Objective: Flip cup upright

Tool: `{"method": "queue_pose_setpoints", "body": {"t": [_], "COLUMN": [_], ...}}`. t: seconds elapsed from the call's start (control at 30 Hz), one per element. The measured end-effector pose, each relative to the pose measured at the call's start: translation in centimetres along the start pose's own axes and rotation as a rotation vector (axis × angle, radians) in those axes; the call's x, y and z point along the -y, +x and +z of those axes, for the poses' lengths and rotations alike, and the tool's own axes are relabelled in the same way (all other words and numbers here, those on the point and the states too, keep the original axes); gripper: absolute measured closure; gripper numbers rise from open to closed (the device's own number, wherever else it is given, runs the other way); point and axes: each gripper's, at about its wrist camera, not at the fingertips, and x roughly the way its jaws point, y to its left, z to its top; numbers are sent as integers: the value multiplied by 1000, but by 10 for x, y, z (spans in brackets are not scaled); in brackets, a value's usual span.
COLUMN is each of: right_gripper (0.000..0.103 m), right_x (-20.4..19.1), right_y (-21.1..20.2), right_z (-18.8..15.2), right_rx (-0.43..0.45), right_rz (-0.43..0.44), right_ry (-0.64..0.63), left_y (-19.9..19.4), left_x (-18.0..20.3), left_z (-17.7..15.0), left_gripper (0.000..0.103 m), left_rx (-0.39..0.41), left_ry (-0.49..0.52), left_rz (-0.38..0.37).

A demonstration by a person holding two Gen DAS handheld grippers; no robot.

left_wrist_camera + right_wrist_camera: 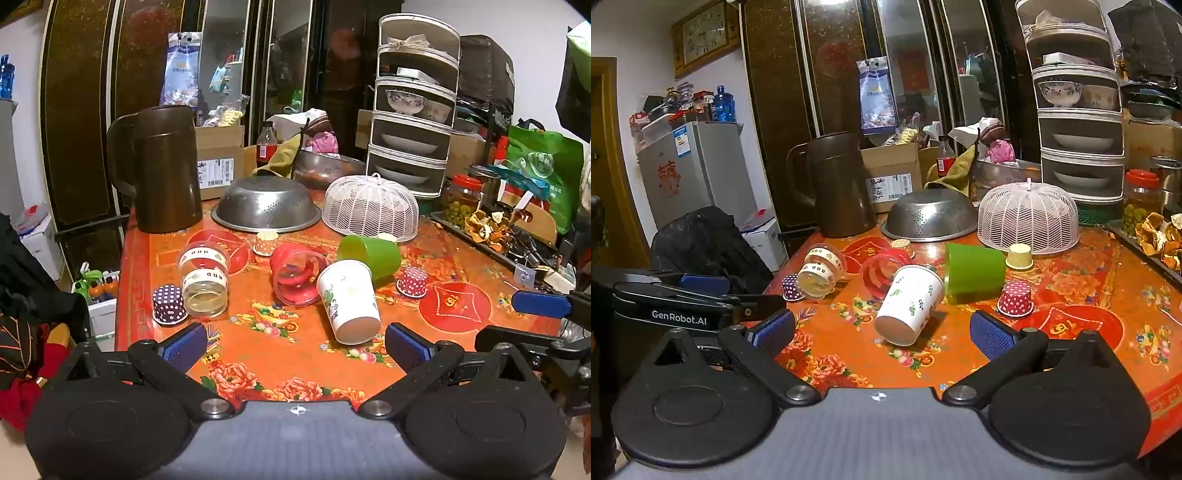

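Lived-in home dining corner. Surface (1071, 295) under orange floral oilcloth, crowded with household ware: inverted steel colander (931, 218), white plastic mesh food cover (1028, 218), brown plastic jug (838, 184). Tiered white dish rack (1078, 122) holds bowls. Small grey fridge (698, 170), wooden-framed wall clock (703, 35).

"GenRobot.AI" stood in white on the left hand-held gripper (679, 318) at the frame's left edge; "BBD" ran along the clear cup's (204, 275) label bands.
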Motion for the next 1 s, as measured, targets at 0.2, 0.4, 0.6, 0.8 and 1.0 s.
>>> {"method": "queue_pose_setpoints", "body": {"t": [0.2, 0.4, 0.6, 0.8, 1.0], "right_gripper": [1, 1, 1, 1, 1], "right_x": [2, 6, 5, 4, 3], "right_y": [2, 5, 4, 6, 7], "right_z": [0, 1, 2, 1, 2], "right_rx": [-3, -7, -15, -25, -32], "right_rz": [2, 9, 15, 17, 21], "right_ry": [3, 17, 30, 26, 23], "left_y": [1, 4, 8, 8, 8], "left_x": [-2, -2, -4, -4, -4], "left_z": [1, 2, 1, 2, 2], "left_gripper": [0, 0, 0, 0, 0], "left_rx": [-3, -4, -13, -14, -15], "left_ry": [-27, -13, -23, -23, -26], "left_rz": [-15, -27, -26, -26, -27]}}
